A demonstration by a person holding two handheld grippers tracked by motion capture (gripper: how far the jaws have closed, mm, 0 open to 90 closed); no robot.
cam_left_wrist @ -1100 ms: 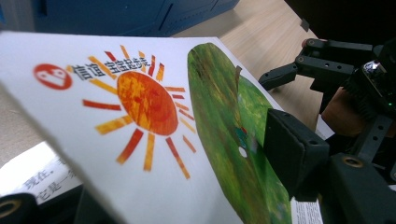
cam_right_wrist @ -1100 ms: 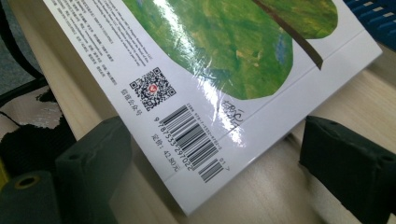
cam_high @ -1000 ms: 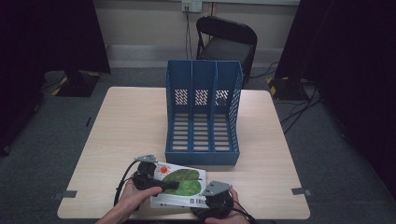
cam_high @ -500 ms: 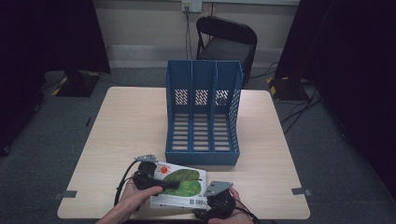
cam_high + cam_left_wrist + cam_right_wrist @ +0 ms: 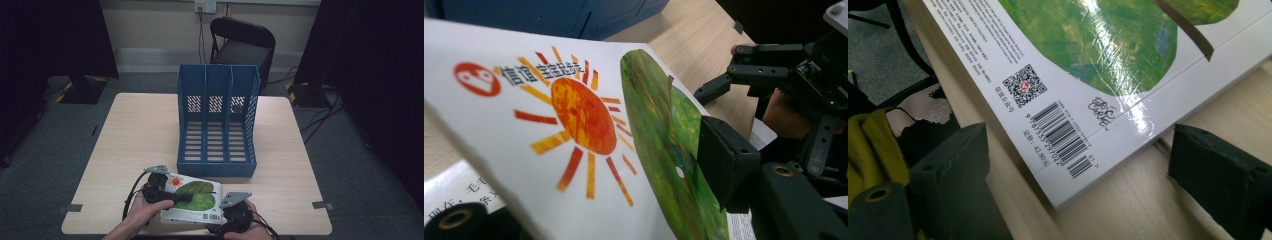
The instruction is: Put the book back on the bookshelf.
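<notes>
One picture book [image 5: 192, 199] lies at the near edge of the table [image 5: 130, 135], just in front of the blue file rack [image 5: 217, 122], its white cover printed with an orange sun and a large green leaf. In the left gripper view the front cover [image 5: 574, 130] is lifted off the pages below, with printed text visible beneath it at the lower left. The left gripper [image 5: 172, 198] reaches in from the book's left side and is clamped on that cover: one black pad [image 5: 724, 160] presses on the green leaf from above while the other jaw sits under the cover. The right gripper [image 5: 235, 212] sits at the book's near right corner, and in its own view the jaws stand wide apart, one on each side of the corner [image 5: 1068, 195] that carries the barcode and a QR code, touching neither face. A hand [image 5: 142, 215] holds the left gripper, and another hand [image 5: 242, 232] holds the right one at the table's near edge. The rack has three upright compartments with slotted floors and stands near the middle of the table. Beyond the far edge, a dark chair [image 5: 242, 45] stands against the wall.
</notes>
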